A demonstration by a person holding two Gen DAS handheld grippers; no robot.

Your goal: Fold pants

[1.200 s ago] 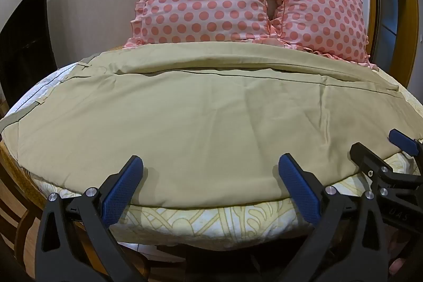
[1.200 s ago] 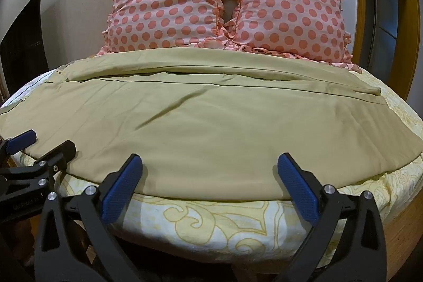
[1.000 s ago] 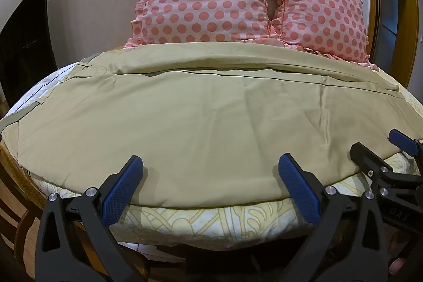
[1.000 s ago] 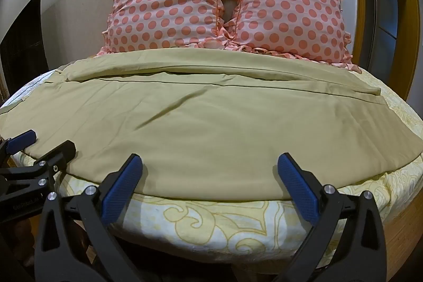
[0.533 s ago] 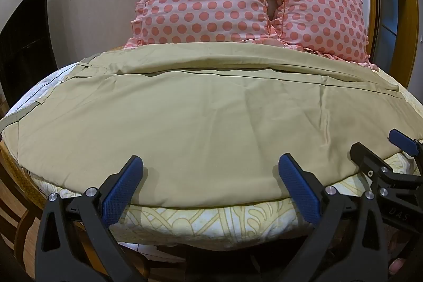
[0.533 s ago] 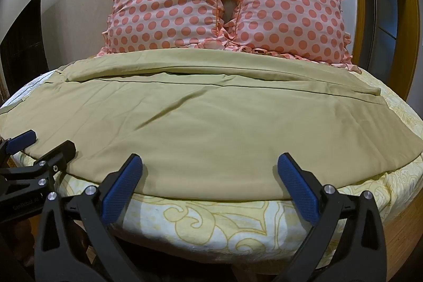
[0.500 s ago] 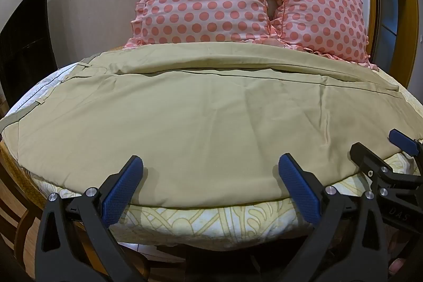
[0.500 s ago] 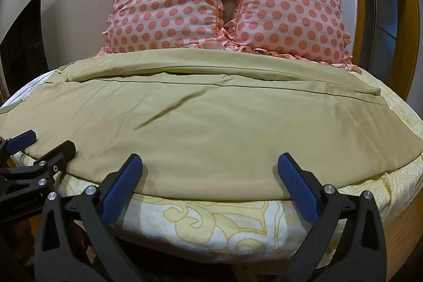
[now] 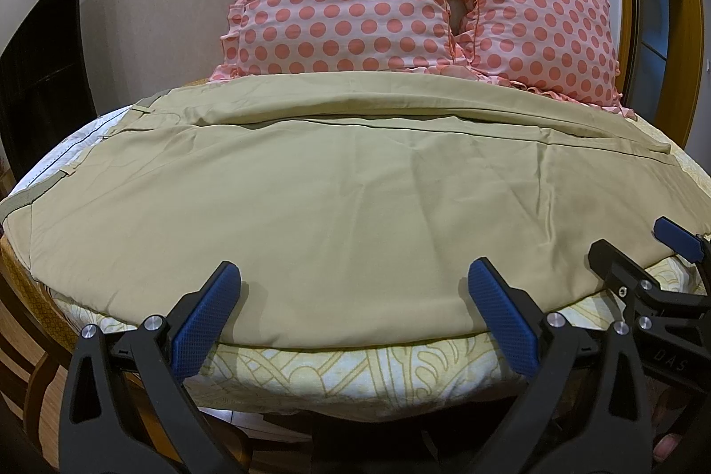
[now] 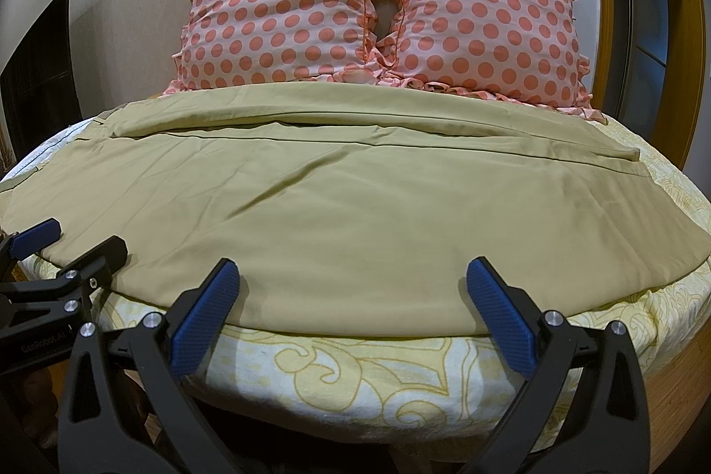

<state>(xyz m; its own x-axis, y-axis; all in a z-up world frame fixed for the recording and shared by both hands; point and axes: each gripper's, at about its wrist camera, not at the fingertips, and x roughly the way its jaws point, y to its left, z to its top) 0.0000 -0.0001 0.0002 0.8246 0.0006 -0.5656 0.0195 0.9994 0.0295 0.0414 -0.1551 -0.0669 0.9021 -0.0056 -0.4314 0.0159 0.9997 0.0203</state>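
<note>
Since both the left gripper (image 9: 353, 312) and right gripper (image 10: 351, 309) hover with jaws wide open, empty, at 6 o'clock of the pants (image 9: 346, 216) spread flat across the bed (image 10: 355, 367), a shallow bite risks pinching the sheet (image 9: 355, 372) or a single layer, skewing the fold.

Warm, dim light; sharp focus; fisheye-bent, vignetted edges.

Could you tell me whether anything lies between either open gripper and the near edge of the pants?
Nothing visible does. The left gripper and right gripper both hang open at the pants' near edge, with only bare sheet below. The pillows sit beyond the far edge.
</note>
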